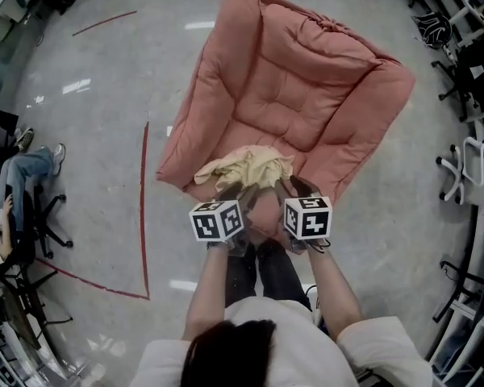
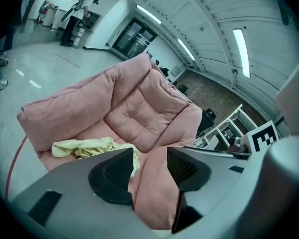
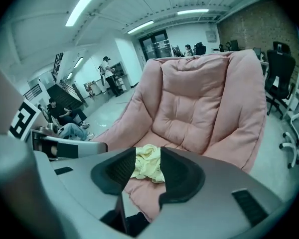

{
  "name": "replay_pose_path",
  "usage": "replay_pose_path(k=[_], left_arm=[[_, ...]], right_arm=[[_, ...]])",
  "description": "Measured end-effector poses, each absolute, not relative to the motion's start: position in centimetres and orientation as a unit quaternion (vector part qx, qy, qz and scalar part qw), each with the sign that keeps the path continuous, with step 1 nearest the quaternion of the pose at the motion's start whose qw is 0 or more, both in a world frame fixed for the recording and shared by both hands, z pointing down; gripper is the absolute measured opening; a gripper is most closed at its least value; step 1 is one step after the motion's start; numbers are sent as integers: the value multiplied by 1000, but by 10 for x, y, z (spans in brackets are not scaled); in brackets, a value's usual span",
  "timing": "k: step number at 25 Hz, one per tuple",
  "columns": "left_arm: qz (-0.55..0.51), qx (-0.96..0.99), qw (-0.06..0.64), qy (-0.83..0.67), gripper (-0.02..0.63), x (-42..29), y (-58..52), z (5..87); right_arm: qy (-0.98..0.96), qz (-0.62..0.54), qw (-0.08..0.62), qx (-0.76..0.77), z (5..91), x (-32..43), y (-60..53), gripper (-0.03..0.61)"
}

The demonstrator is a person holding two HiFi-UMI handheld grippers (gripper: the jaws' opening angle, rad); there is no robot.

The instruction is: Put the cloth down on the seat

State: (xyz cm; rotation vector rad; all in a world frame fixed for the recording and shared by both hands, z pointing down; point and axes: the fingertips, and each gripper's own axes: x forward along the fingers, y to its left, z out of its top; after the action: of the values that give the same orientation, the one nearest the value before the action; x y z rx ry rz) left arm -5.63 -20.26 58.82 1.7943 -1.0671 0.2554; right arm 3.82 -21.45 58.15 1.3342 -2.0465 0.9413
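A crumpled pale yellow cloth point(image 1: 246, 170) lies on the front edge of the pink cushioned seat point(image 1: 298, 95). Both grippers hover side by side just in front of it, tips pointing at it. The jaws of the left gripper point(image 1: 230, 193) stand apart; in the left gripper view only pink seat point(image 2: 139, 113) shows between them point(image 2: 150, 166), and the cloth point(image 2: 84, 147) lies off to the left. The right gripper point(image 1: 294, 190) is open too point(image 3: 148, 158); the cloth point(image 3: 147, 171) shows through the gap, resting on the seat point(image 3: 199, 103) beyond the pads.
The person's legs point(image 1: 262, 268) stand right below the grippers, against the seat's front. A red tape line point(image 1: 143, 208) runs on the floor to the left. A seated person point(image 1: 16, 176) is at the far left, and office chairs point(image 1: 468, 71) line the right side.
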Motion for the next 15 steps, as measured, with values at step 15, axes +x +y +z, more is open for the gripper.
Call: replay_pose_path(k=[15], left_arm=[[76, 782, 420, -455, 72, -37, -161, 479]], right_arm=[[-778, 275, 226, 518, 482, 33, -162, 38]])
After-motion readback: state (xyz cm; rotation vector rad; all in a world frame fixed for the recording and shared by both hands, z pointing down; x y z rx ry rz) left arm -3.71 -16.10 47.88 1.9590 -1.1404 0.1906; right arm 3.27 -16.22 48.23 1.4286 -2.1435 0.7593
